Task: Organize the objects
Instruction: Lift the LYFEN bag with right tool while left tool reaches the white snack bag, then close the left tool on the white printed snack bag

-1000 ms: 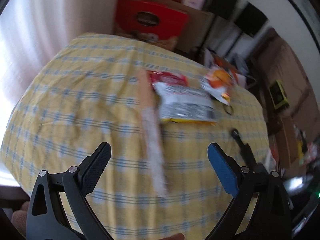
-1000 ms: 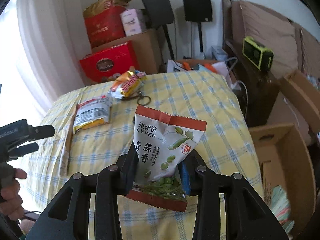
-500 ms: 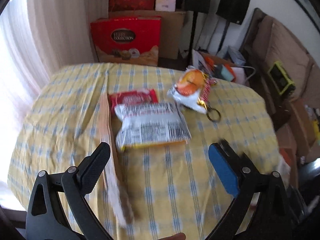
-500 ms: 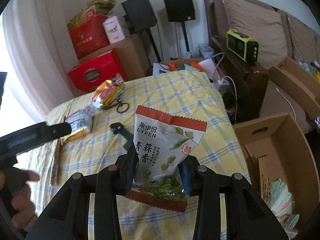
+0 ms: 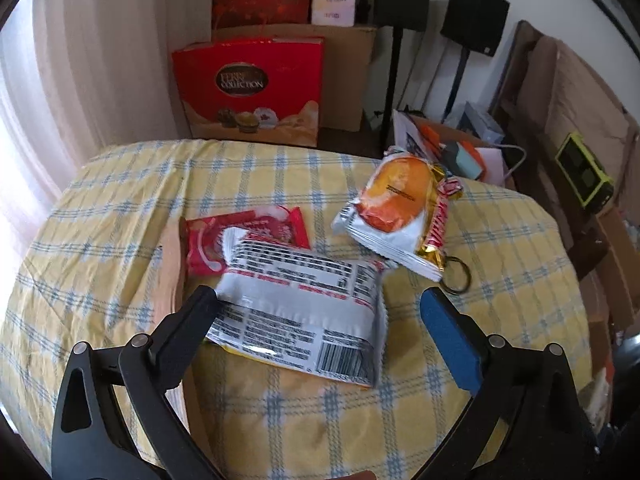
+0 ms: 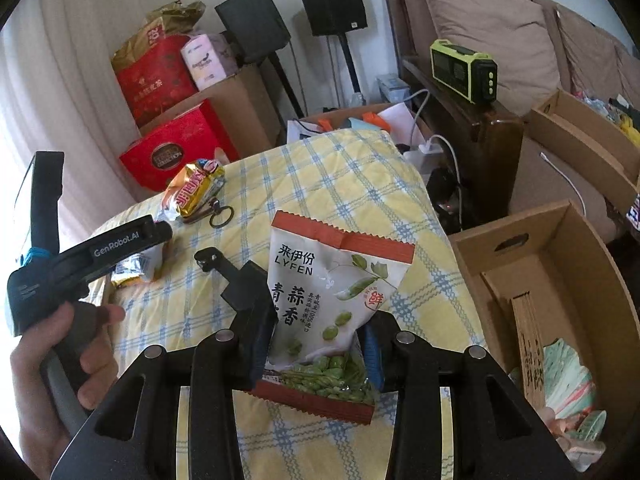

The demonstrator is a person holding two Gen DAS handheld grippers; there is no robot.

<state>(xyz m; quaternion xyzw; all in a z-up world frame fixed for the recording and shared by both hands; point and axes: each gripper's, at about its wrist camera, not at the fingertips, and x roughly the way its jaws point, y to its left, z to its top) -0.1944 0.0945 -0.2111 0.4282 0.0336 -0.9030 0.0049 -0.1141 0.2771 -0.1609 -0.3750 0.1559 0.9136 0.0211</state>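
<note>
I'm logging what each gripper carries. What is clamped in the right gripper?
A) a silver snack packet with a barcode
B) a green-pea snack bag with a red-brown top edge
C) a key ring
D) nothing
B: in the right wrist view, the right gripper has its jaws closed on the green-pea snack bag, held upright above the checked tablecloth.

Speakers point(image 6: 332, 4), brown cushions point(image 6: 492, 28), curtain point(image 5: 80, 60)

The right gripper point(image 6: 320, 344) clamps a green pea snack bag point(image 6: 334, 300) upright above the yellow checked tablecloth point(image 6: 344, 184). At left, a hand point(image 6: 52, 364) holds the left gripper point(image 6: 124, 240) over a silver packet point(image 6: 138, 268), probably without touching it. A cardboard box point(image 6: 568, 264) stands at right.
</note>
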